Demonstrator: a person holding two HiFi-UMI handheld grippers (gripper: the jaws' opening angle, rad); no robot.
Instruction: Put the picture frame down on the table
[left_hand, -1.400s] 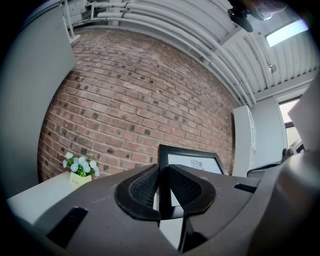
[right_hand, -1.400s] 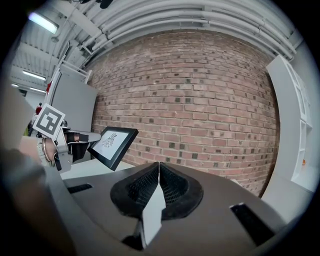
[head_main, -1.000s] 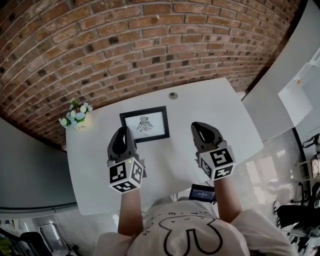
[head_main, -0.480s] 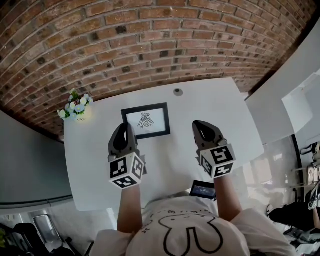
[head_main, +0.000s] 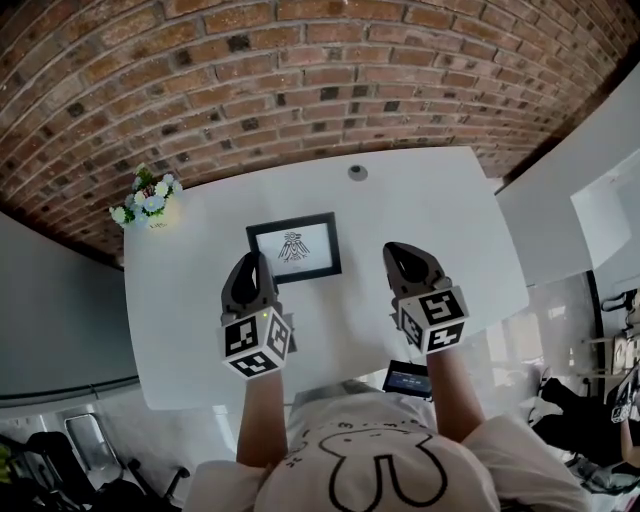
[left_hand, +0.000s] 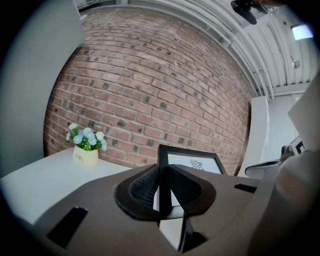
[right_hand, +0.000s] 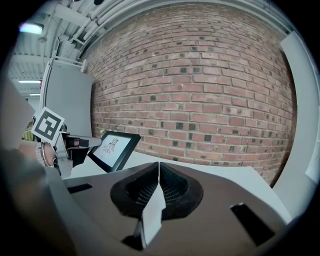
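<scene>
1. Left gripper (head_main: 255, 263) (left_hand: 163, 169): its fingers (left_hand: 142, 187) are clamped on the left edge of the black rectangular picture frame (head_main: 293, 248) (left_hand: 192, 162) (right_hand: 114, 149). The frame's dark rail runs straight between the two ribbed pads.
2. Picture frame: it sits over the middle of the white rectangular surface (head_main: 450, 225) (left_hand: 35, 175) (right_hand: 225, 172), ahead of the person's left arm. It holds a white sheet printed with a small dark winged figure. In the right gripper view it stands tilted, its face turned up and toward the person. Whether its lower edge touches the surface cannot be told.
3. Right gripper (head_main: 399, 252) (right_hand: 158, 167): its fingers (right_hand: 172, 187) meet at the tips with nothing between them. Only the white surface shows through the narrow slit below the tips. This gripper is held over the surface to the right of the picture frame, apart from it.
4. Marker cubes: each gripper carries a white cube with black square markers at its rear, next to the person's wrist.
5. Cream pot of blue and white flowers (head_main: 148, 203) (left_hand: 86, 146): it stands at the far left corner of the surface, close to the red brick wall (head_main: 300, 80), well apart from the picture frame.
6. Small round grey grommet (head_main: 357, 172): it is set in the surface near its far edge, beyond the picture frame.
</scene>
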